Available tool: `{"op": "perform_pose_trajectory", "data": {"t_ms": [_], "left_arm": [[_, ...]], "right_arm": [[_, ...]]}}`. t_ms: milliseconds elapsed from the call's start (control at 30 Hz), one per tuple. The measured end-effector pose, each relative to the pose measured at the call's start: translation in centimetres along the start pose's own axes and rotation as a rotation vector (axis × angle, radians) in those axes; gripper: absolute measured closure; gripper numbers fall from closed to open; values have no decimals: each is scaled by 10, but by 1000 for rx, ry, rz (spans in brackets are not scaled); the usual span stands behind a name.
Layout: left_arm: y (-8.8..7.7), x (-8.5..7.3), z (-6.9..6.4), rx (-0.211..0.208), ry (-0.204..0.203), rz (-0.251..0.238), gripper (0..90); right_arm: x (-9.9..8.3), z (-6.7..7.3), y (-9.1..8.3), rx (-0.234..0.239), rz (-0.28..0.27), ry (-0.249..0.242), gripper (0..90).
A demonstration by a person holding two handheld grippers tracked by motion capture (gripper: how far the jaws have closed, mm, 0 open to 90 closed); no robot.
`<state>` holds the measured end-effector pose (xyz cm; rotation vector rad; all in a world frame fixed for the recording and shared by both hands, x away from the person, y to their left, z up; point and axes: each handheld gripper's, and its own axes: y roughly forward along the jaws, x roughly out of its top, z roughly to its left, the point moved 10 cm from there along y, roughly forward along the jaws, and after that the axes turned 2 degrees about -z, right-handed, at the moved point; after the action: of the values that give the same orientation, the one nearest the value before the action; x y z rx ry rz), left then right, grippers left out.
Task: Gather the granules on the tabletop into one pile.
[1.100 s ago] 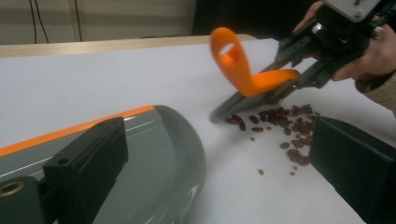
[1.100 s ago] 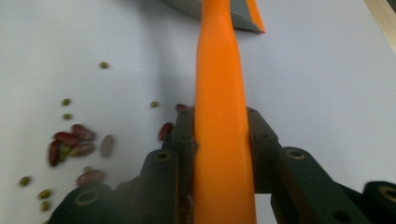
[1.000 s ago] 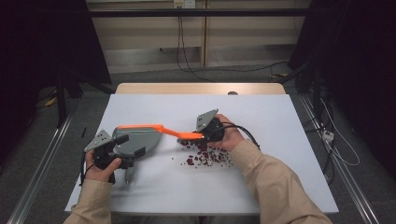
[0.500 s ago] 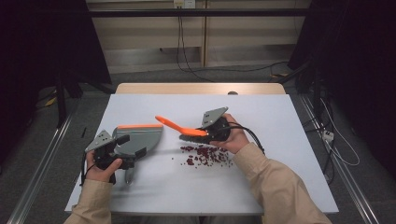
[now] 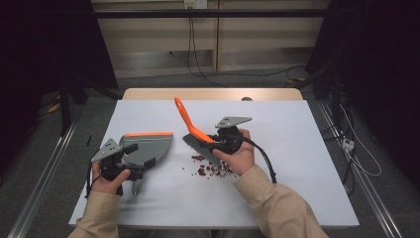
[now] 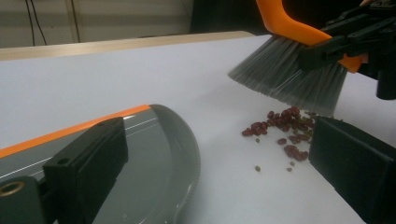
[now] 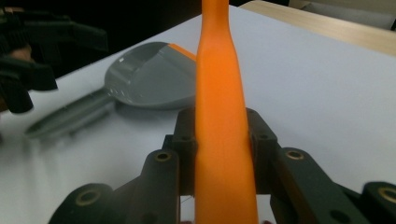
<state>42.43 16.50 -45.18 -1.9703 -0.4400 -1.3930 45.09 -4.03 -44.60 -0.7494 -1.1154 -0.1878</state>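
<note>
My right gripper is shut on the orange handle of a brush. The handle slants up and away, and the grey bristles hang just above a small heap of dark red beans on the white table. To the left lies a grey dustpan with an orange lip, its handle pointing toward the person. My left gripper hovers over the pan's near side, jaws wide open and pressing on nothing.
A wooden strip runs along the table's far edge. Cables hang on the wall behind and trail on the floor at the right. A black cable runs from the right gripper across the table.
The brush has come off the dustpan. My right gripper carried it right and up, swinging the handle from level to steeply raised. The left gripper and dustpan stayed put.
</note>
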Motion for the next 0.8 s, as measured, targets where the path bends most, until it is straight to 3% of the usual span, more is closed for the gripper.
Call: {"op": "perform_pose_trajectory", "data": {"t_ms": [200,600,800], "left_arm": [[-1,-1,-2,-3,4,1,47],[-2,0,0,2,2,-2,47],[-3,1,1,3,1,-7,47]], "right_arm": [[-4,19,10,-5,-25,143,711],[-16,49,31,33,26,178,711],[-30,52,40,31,85,202,711]]}}
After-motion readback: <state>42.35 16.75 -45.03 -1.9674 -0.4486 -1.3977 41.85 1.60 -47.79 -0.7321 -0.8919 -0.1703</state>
